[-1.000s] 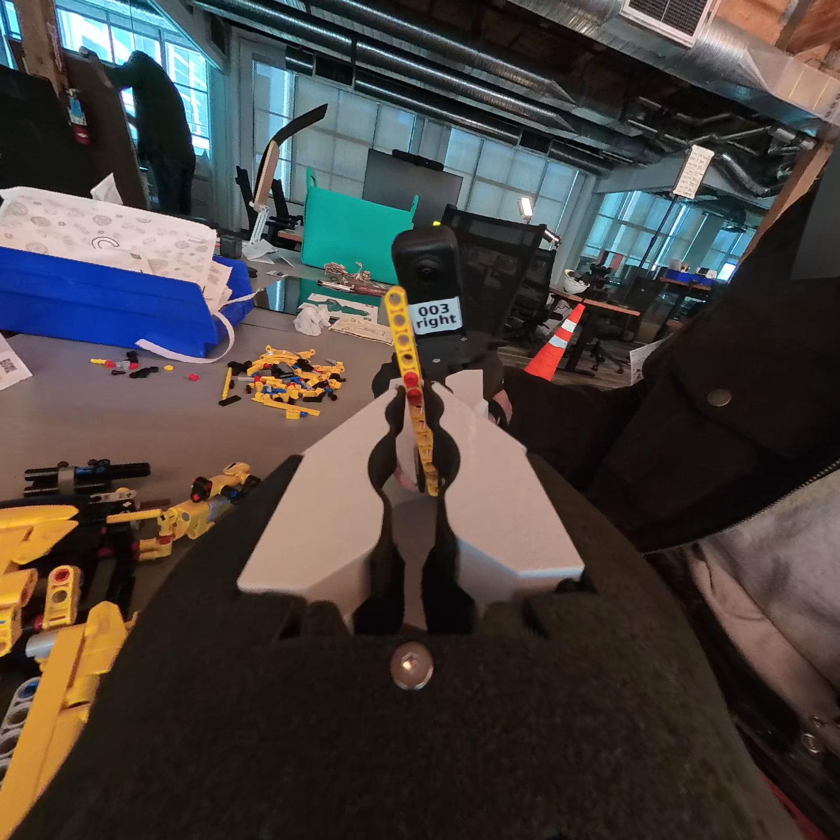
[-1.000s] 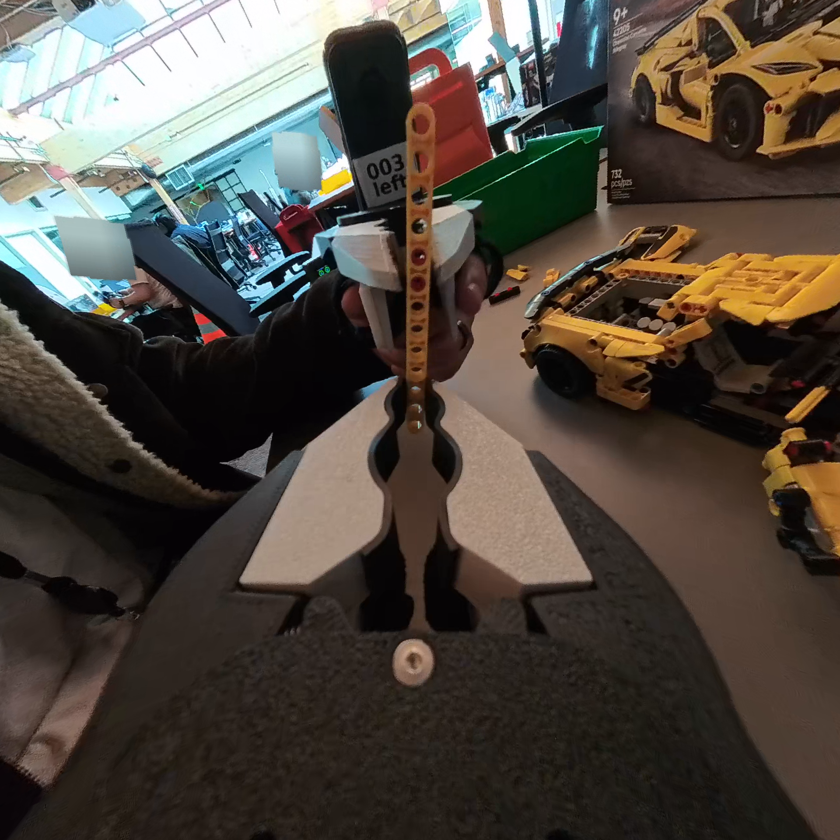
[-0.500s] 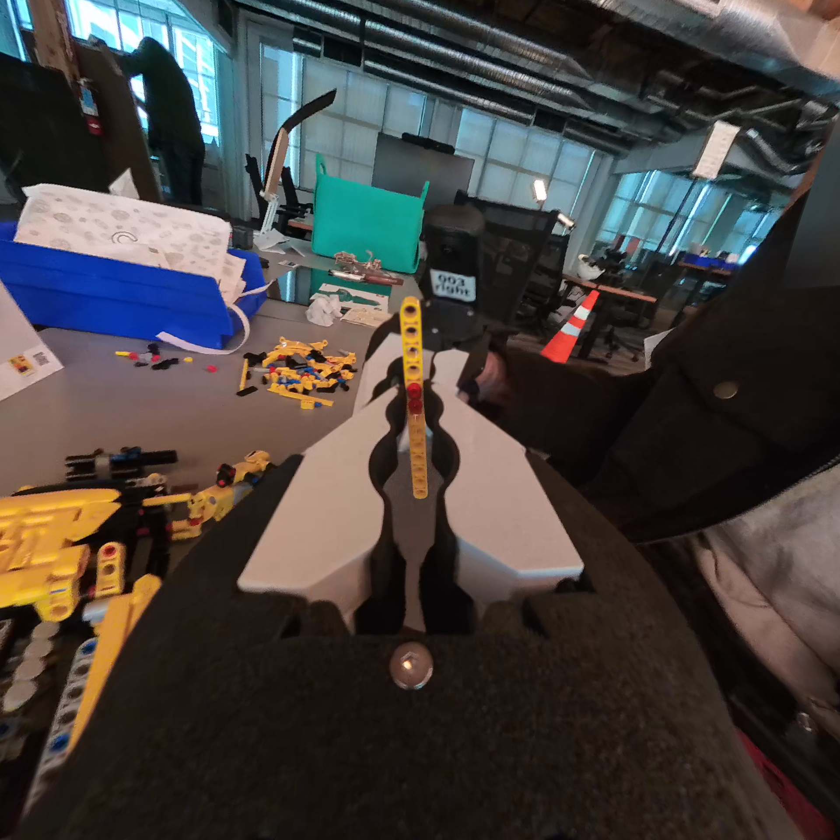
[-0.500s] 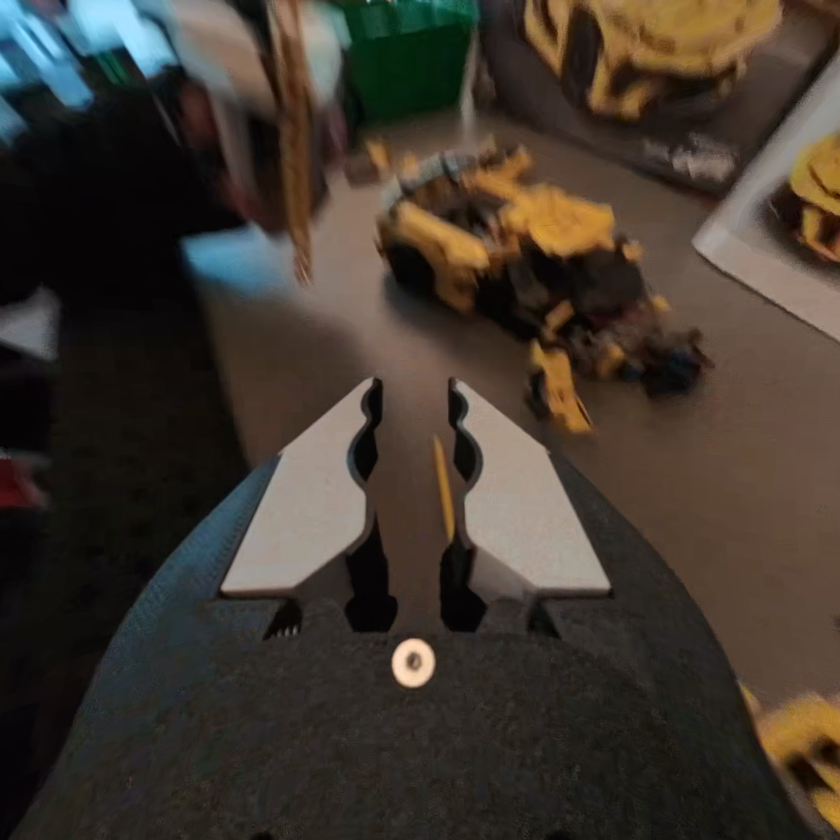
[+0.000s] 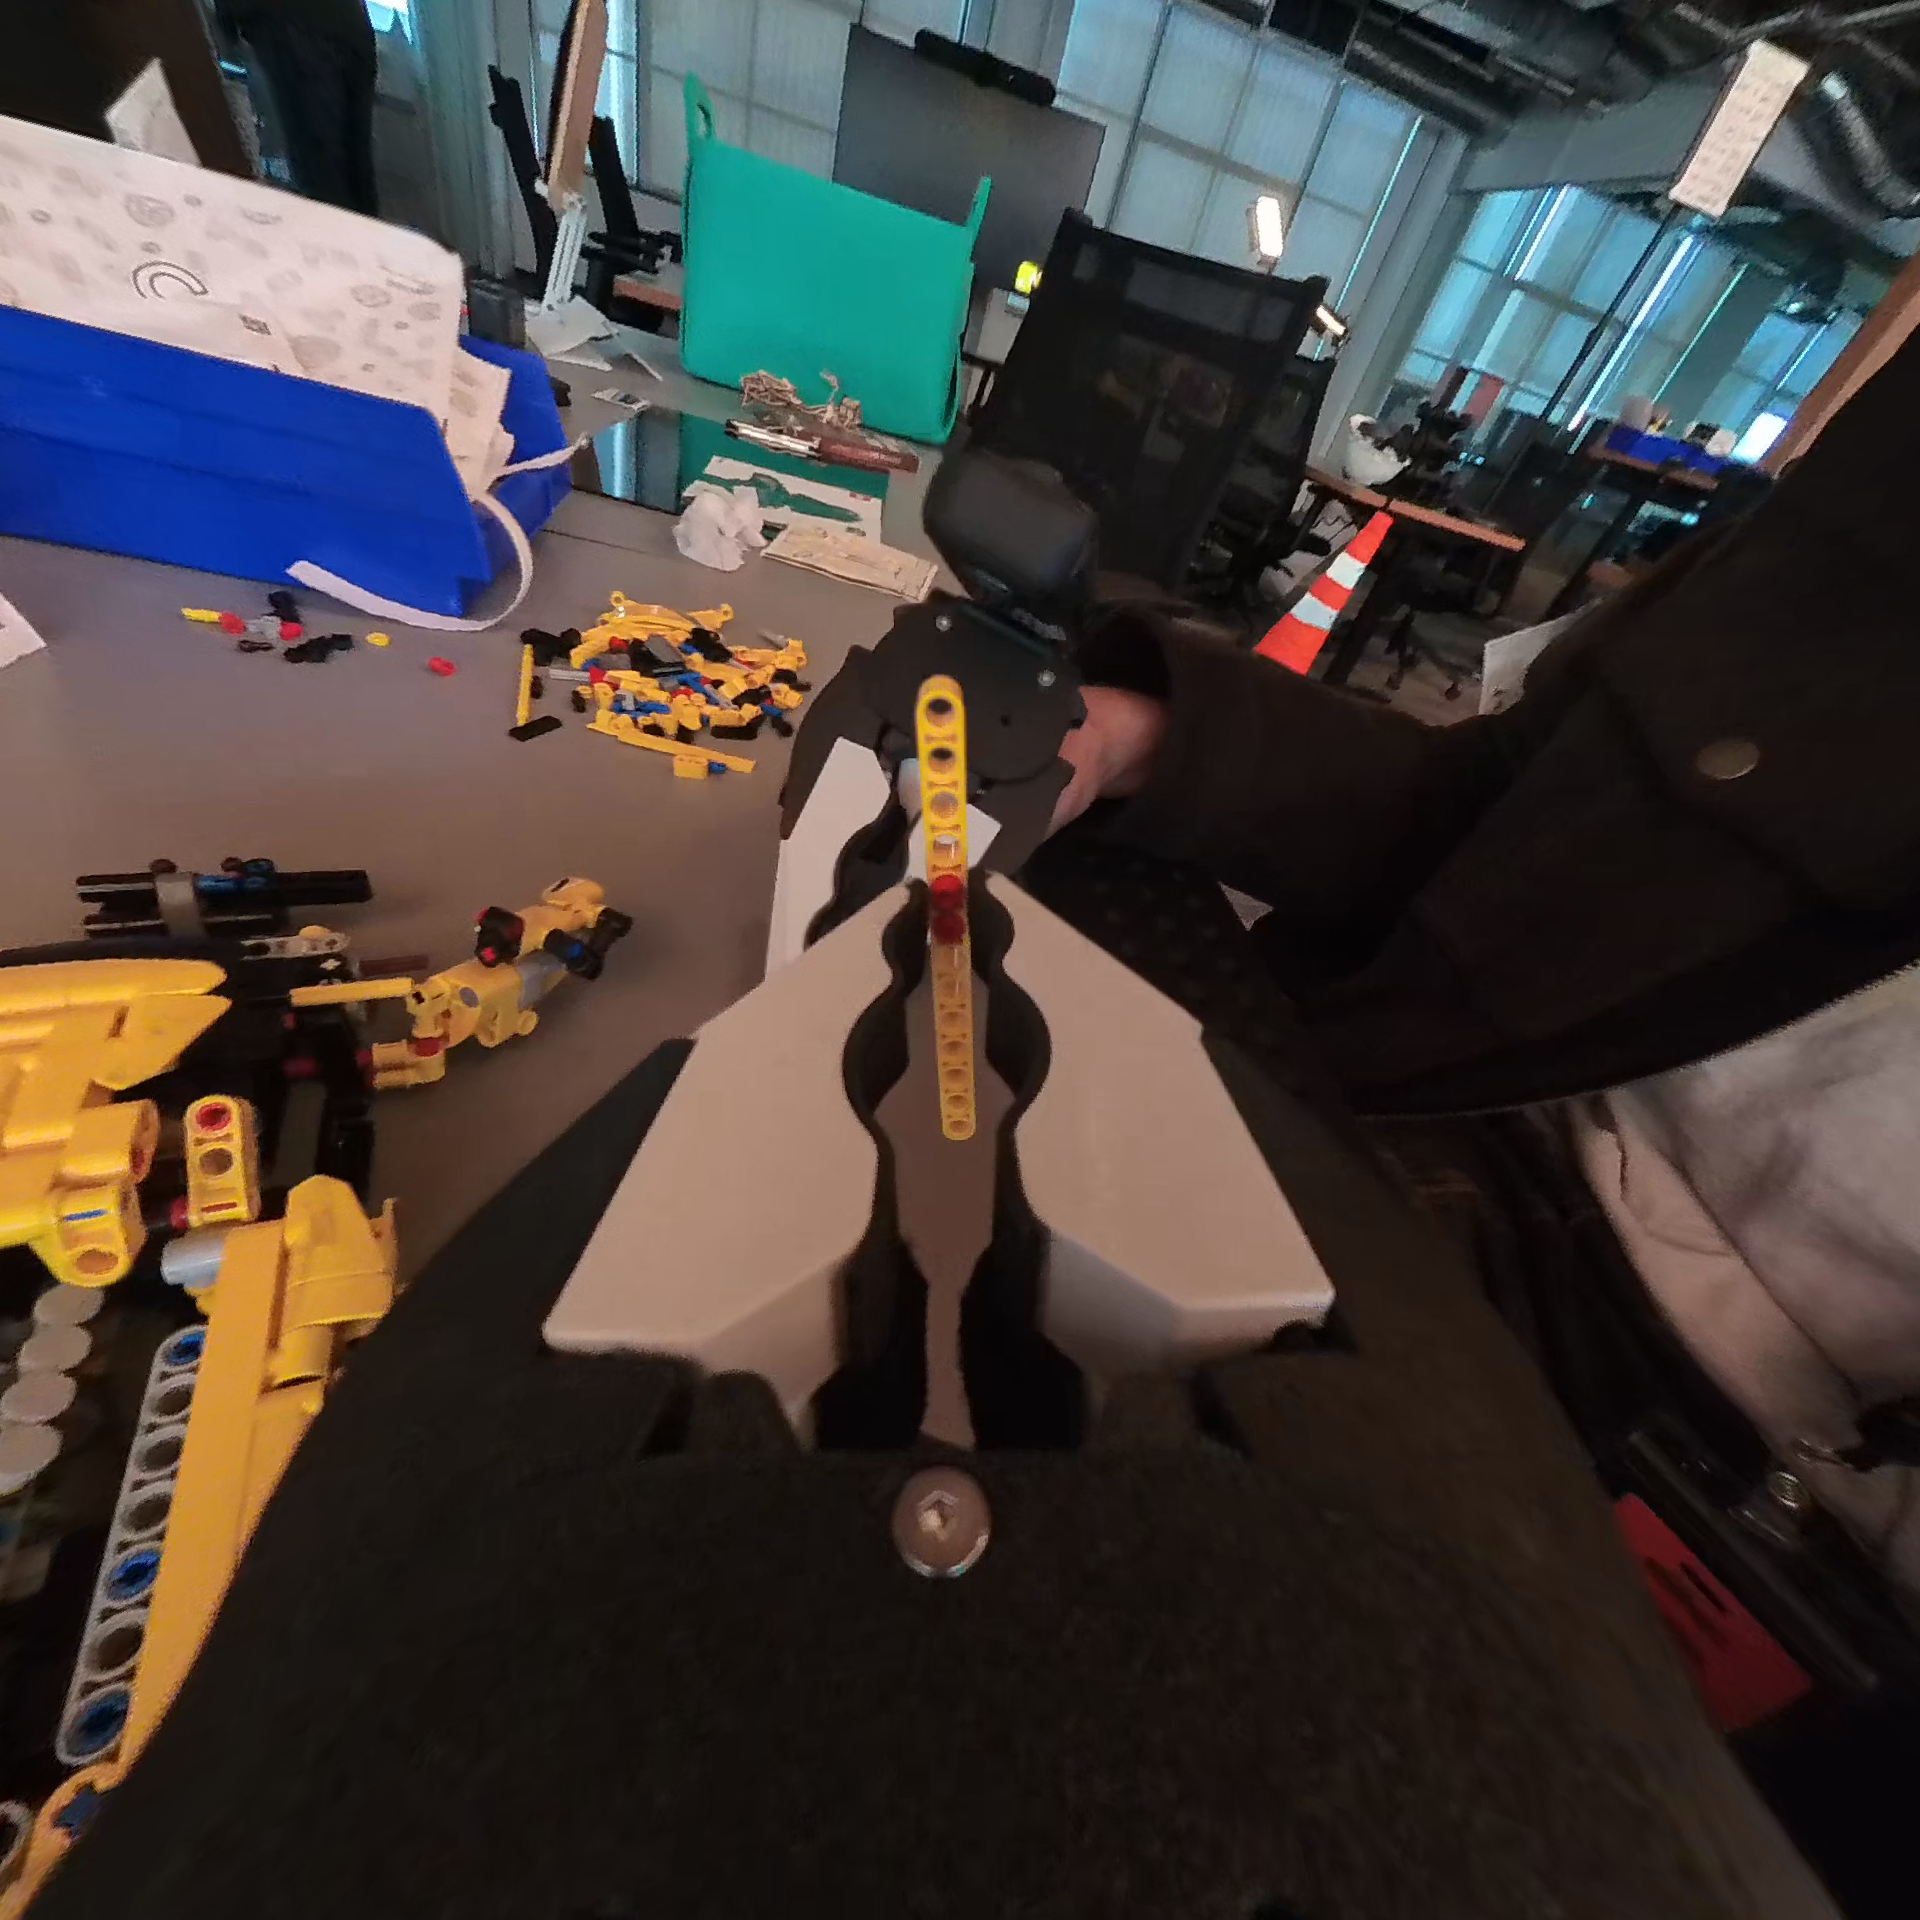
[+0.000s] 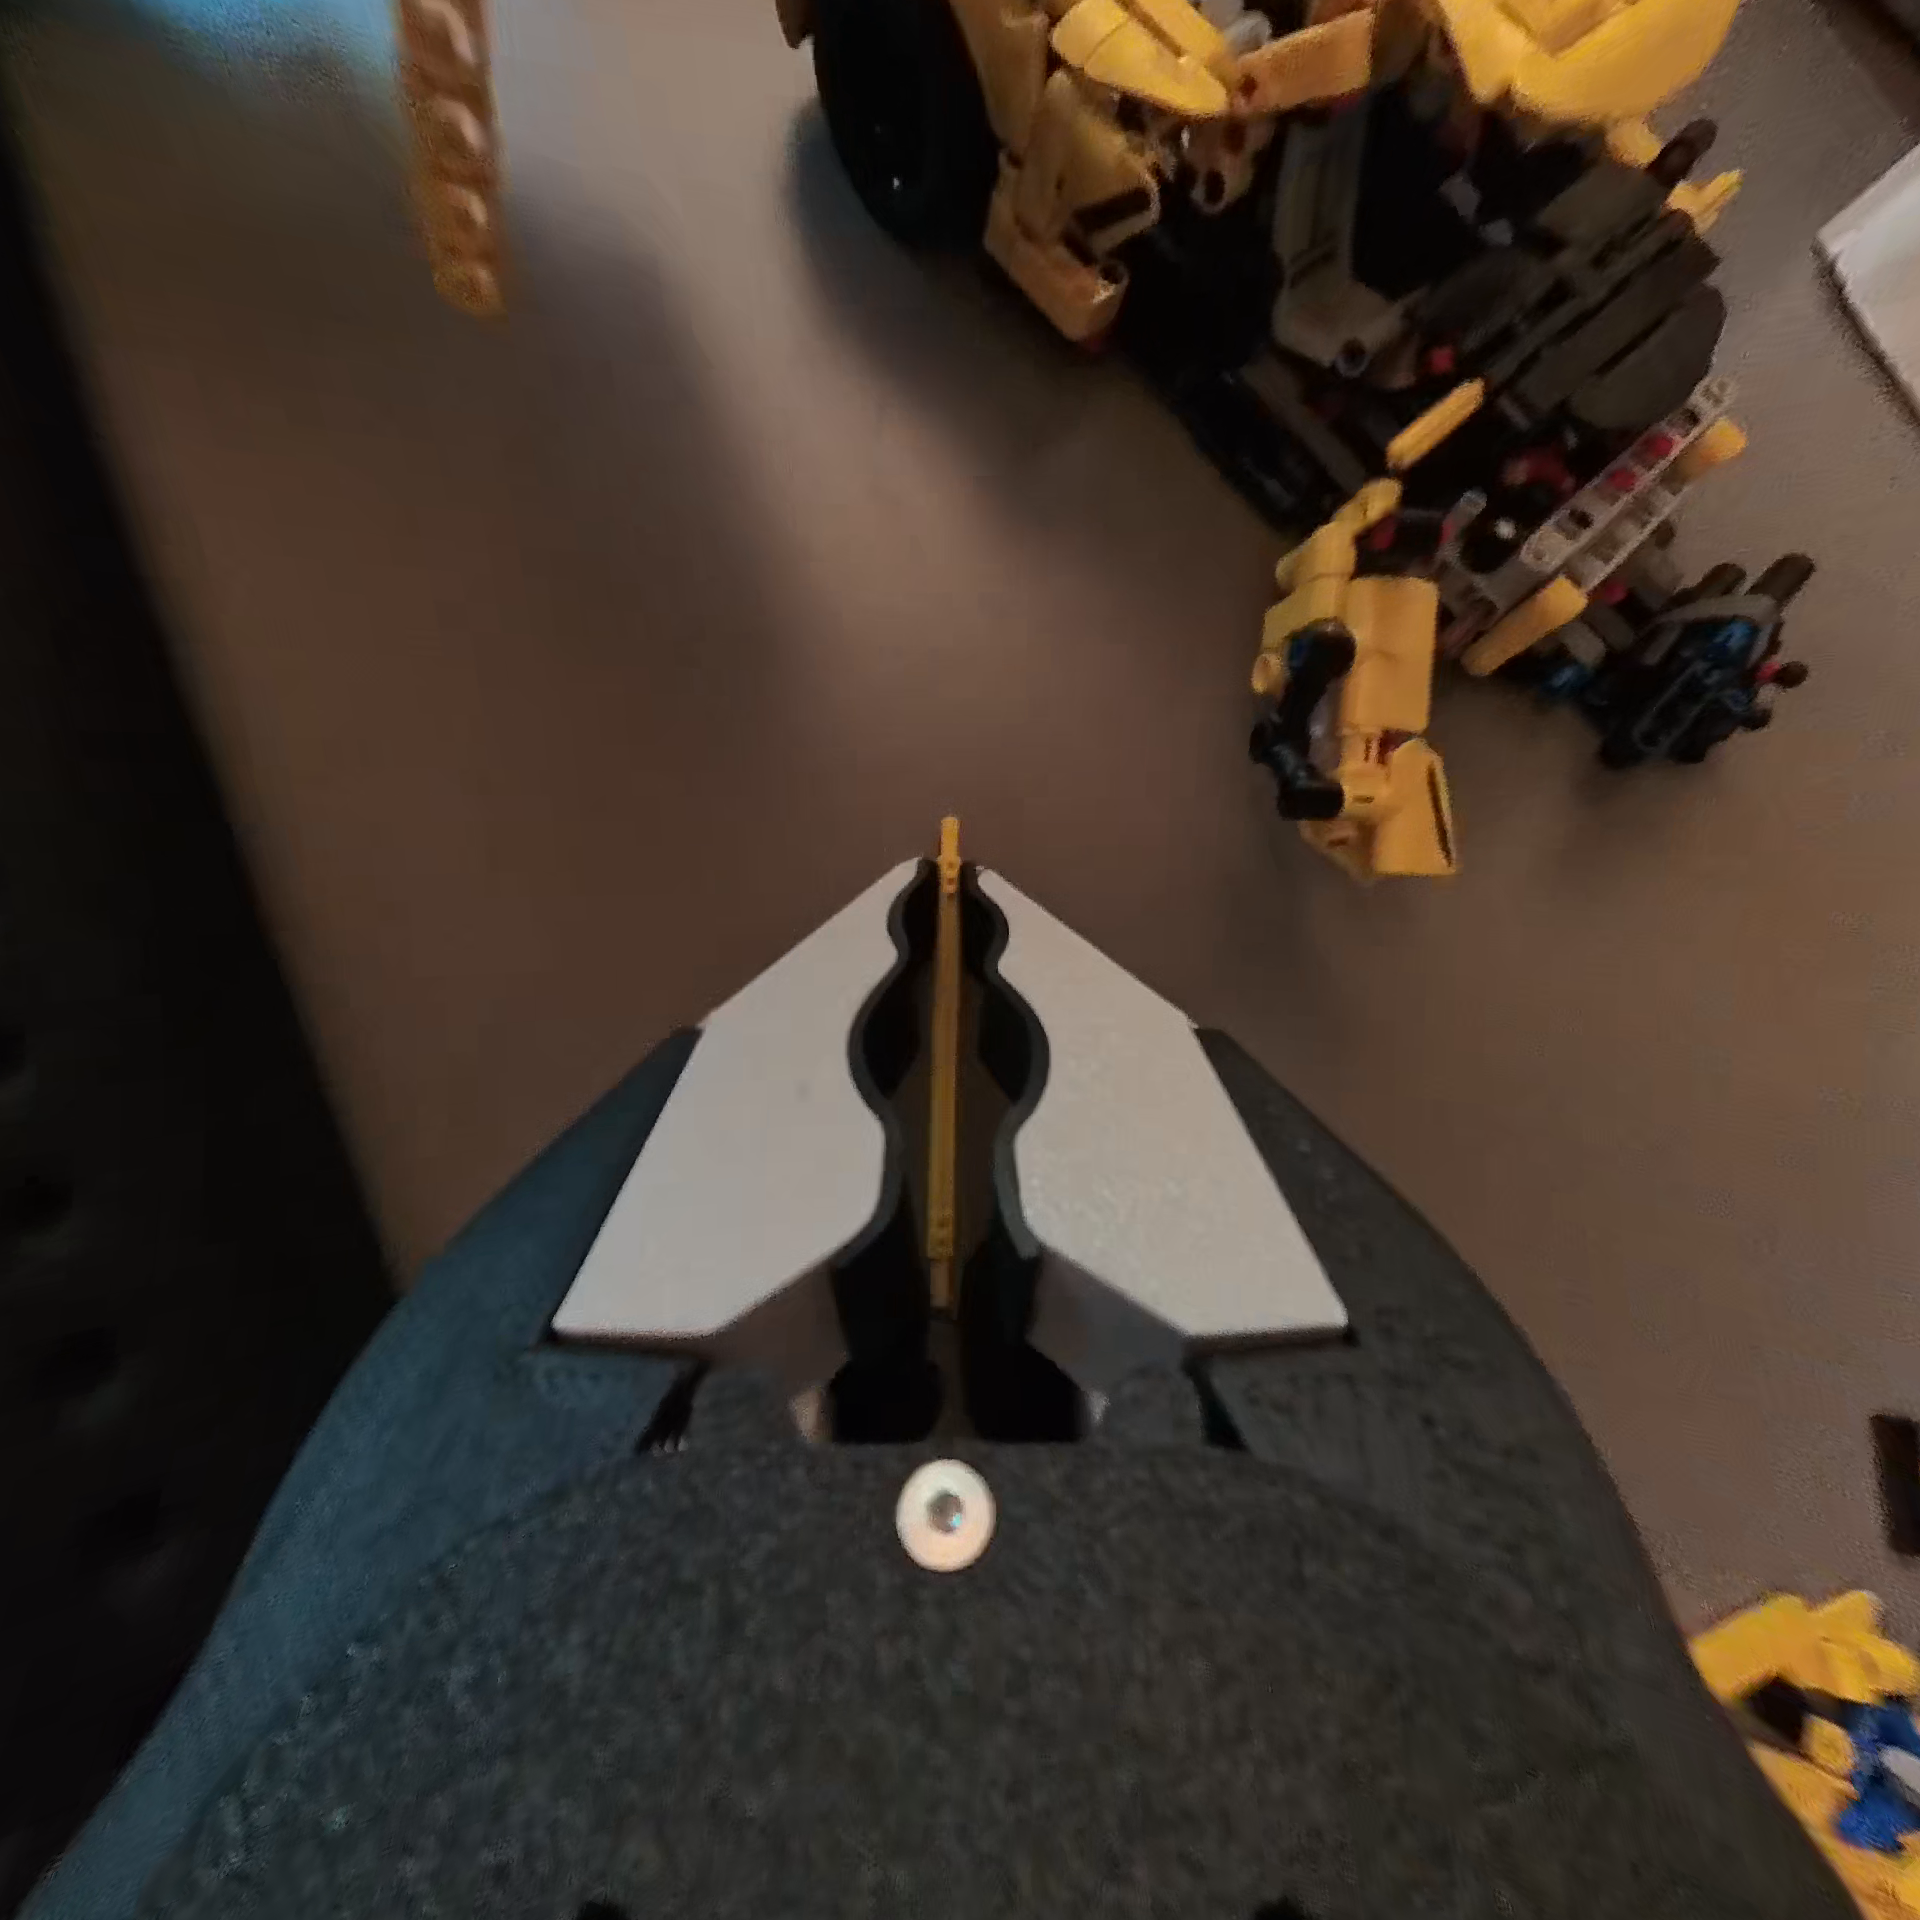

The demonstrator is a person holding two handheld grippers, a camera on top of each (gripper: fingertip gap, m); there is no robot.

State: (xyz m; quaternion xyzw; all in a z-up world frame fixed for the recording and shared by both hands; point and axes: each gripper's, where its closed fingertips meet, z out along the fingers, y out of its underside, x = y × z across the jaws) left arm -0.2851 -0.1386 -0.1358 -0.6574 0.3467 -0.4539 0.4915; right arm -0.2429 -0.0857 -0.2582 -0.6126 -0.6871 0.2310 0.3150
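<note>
Yellow beam (image 5: 950,925) (red pins); blue bin (image 5: 208,468).

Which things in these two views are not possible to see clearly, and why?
Right wrist view: thin yellow strip in the right gripper shows edge-on only; its shape is unclear.
Right wrist view: holed yellow beam, upper left, is blurred and cut by the top edge.
Left wrist view: left gripper hides the holed yellow beam's clamped part.

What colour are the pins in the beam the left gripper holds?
Red pins in the yellow beam; clearest in the left wrist view.
</note>
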